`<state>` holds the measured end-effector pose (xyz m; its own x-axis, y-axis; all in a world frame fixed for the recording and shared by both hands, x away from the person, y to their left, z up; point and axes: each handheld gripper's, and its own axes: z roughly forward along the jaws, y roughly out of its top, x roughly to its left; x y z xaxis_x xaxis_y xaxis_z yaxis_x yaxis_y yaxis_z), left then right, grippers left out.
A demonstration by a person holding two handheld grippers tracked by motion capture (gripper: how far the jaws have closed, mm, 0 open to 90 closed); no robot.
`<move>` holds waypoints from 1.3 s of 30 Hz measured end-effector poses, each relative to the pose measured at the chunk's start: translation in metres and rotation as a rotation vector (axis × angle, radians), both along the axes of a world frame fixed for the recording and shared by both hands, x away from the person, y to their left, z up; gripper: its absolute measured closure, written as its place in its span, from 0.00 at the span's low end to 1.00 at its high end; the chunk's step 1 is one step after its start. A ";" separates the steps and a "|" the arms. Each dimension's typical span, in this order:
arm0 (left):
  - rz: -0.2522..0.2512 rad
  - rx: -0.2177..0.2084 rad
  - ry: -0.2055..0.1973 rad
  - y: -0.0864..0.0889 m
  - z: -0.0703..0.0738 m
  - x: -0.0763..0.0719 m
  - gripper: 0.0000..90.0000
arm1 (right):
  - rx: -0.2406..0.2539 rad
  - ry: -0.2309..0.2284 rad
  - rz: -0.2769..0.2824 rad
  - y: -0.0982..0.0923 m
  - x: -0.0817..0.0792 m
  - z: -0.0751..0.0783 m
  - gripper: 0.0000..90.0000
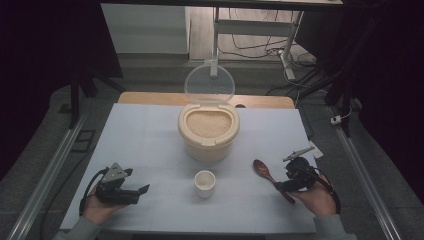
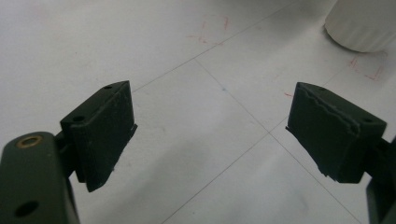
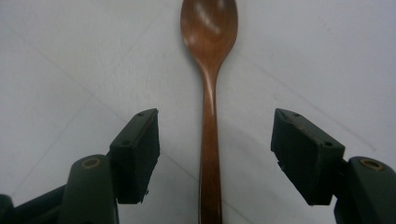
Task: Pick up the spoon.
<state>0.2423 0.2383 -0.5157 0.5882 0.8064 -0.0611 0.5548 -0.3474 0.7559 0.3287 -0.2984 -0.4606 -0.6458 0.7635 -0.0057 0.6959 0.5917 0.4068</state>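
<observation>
A brown wooden spoon [image 1: 263, 170] lies flat on the white table at the right, bowl pointing toward the rice container. My right gripper [image 1: 281, 185] is low over its handle. In the right gripper view the spoon [image 3: 210, 98] runs up between the two black jaws, which stand apart on either side of the handle without touching it. My right gripper [image 3: 215, 154] is open. My left gripper [image 1: 142, 192] rests in a hand at the front left, and in the left gripper view my left gripper [image 2: 210, 133] is open over bare table.
A cream rice container [image 1: 208, 131] full of rice stands mid-table with its clear lid [image 1: 209, 83] raised. A small white cup [image 1: 205, 183] stands in front of it, its base [image 2: 362, 25] at the top right of the left gripper view. The table [image 1: 150, 140] ends near both hands.
</observation>
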 end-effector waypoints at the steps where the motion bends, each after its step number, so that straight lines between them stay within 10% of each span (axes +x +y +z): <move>1: -0.001 0.000 0.000 0.000 0.000 0.000 0.16 | -0.005 0.009 0.000 0.000 -0.001 -0.001 0.38; 13: -0.003 0.008 0.003 0.001 -0.001 0.000 0.16 | -0.079 0.100 0.008 0.003 -0.003 -0.019 0.54; 39: -0.002 0.022 0.008 0.001 -0.003 0.001 0.16 | -0.172 0.097 0.051 0.019 0.007 -0.027 0.89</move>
<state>0.2436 0.2395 -0.5188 0.5893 0.8065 -0.0481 0.5602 -0.3650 0.7436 0.3355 -0.2792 -0.4875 -0.6877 0.7227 -0.0695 0.6941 0.6825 0.2290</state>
